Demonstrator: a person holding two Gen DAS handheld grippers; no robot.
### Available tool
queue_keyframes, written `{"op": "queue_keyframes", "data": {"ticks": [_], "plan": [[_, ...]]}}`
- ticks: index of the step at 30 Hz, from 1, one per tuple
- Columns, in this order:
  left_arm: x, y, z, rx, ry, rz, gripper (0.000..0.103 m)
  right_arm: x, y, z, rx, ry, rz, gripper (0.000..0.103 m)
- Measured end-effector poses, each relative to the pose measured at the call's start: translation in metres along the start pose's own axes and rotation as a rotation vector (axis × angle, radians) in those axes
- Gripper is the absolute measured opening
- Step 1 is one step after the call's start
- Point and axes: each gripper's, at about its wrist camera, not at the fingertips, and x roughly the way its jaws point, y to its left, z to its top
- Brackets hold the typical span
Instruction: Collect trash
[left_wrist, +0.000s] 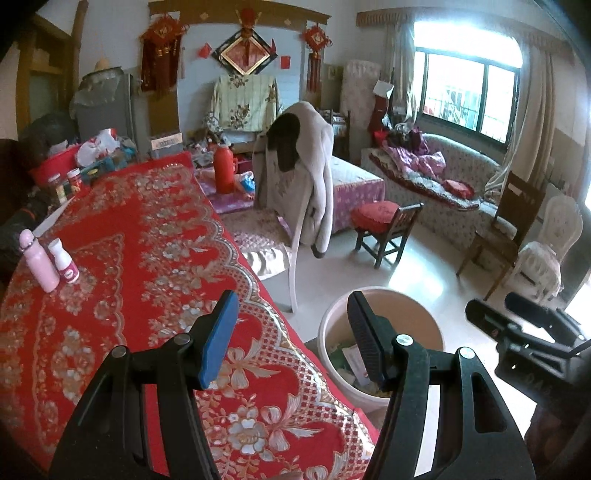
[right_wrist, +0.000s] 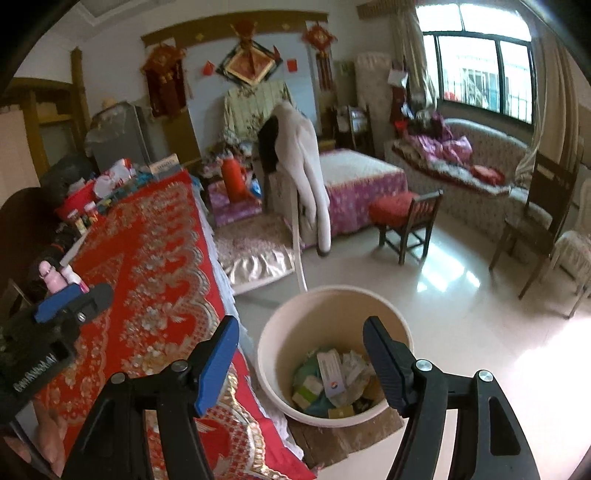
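— Starting at your far left, what sits on the counter (left_wrist: 155, 236)?

— You have a pink bottle (left_wrist: 38, 260) standing upright near the left edge of the red floral cloth, with a small white bottle (left_wrist: 66, 260) just beside it on its right. A white knife-like blade (left_wrist: 51, 219) lies behind them, and farther back a red basin (left_wrist: 55, 164) and some jars (left_wrist: 64, 182) crowd the far corner.

— And your left claw (left_wrist: 291, 339)?

— You hold it wide open with nothing between the blue pad and the black pad. It hangs over the counter's right edge; the blue finger (left_wrist: 218, 341) shows against the cloth, the black one against the bucket.

— Where is the trash?

— It lies in the cream bucket (right_wrist: 273, 354), which stands on the floor close against the counter's right side, on what looks like a brown board (right_wrist: 332, 439). In the right wrist view you can see boxes and crumpled paper (right_wrist: 336, 380) heaped at its bottom; one white carton (right_wrist: 330, 371) rests on top.

— Your right claw (right_wrist: 301, 358)?

— Open as well, gripping nothing, and it points down toward the bucket's mouth. From the left wrist view you see it at the right edge of the frame, over the floor.

— Beyond the bucket?

— You see a chair with a grey coat (left_wrist: 303, 173) draped over its back, a small wooden stool with a red cushion (left_wrist: 384, 225), then a sofa (left_wrist: 454, 184) under the window.
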Motion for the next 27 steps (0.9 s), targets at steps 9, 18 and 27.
{"op": "queue_keyframes", "data": {"ticks": [9,18,27], "plan": [[-0.013,-0.001,-0.002,-0.006,-0.041,0.004,0.06,-0.034,0.013,0.008,-0.036,-0.131,-0.019,0.073],[-0.02,-0.005,-0.001,0.001,-0.064,0.005,0.06,-0.045,0.012,0.01,-0.033,-0.184,-0.028,0.078],[-0.023,-0.003,-0.001,-0.006,-0.067,0.014,0.06,-0.045,0.01,0.012,-0.037,-0.187,-0.03,0.079]]}}
